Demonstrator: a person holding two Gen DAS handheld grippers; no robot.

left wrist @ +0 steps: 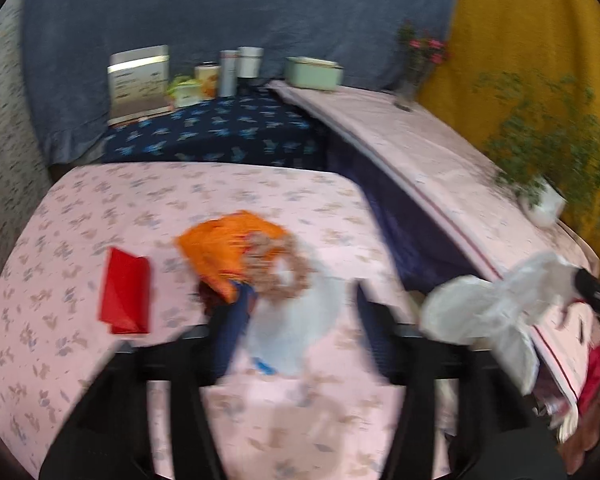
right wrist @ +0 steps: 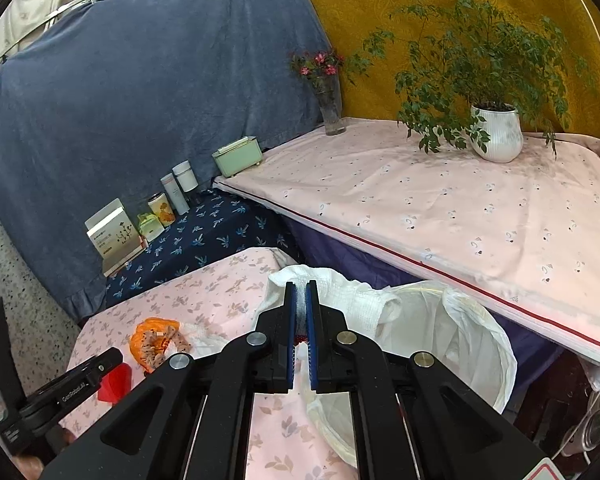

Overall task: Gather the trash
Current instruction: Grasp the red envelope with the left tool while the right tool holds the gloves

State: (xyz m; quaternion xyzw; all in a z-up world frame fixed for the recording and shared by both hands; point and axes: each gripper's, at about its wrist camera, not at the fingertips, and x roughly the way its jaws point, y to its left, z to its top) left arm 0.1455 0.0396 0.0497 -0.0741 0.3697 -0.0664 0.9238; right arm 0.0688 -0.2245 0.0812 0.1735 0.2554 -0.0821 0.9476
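Observation:
On the pink flowered table (left wrist: pixel 80 240) lie an orange snack wrapper (left wrist: pixel 220 248), a folded red paper (left wrist: pixel 126 296) and a pale white tissue (left wrist: pixel 296 332). My left gripper (left wrist: pixel 304 292) hangs open over the tissue, its pads off it and the wrapper just ahead. The picture is blurred. In the right wrist view my right gripper (right wrist: pixel 301 286) is shut on the rim of a white trash bag (right wrist: pixel 452 336), whose mouth gapes to the right. The same bag (left wrist: pixel 488 312) shows at the left view's right side. The wrapper (right wrist: pixel 156 340), red paper (right wrist: pixel 116 386) and left gripper body (right wrist: pixel 60 396) sit lower left.
A higher table with a pink cloth (right wrist: pixel 440 208) carries a potted plant (right wrist: pixel 496 132), a flower vase (right wrist: pixel 331 108) and a green box (right wrist: pixel 238 156). Tins (right wrist: pixel 162 208) and a carton (right wrist: pixel 112 232) stand on a dark blue patterned cloth (right wrist: pixel 204 240) against a blue backdrop.

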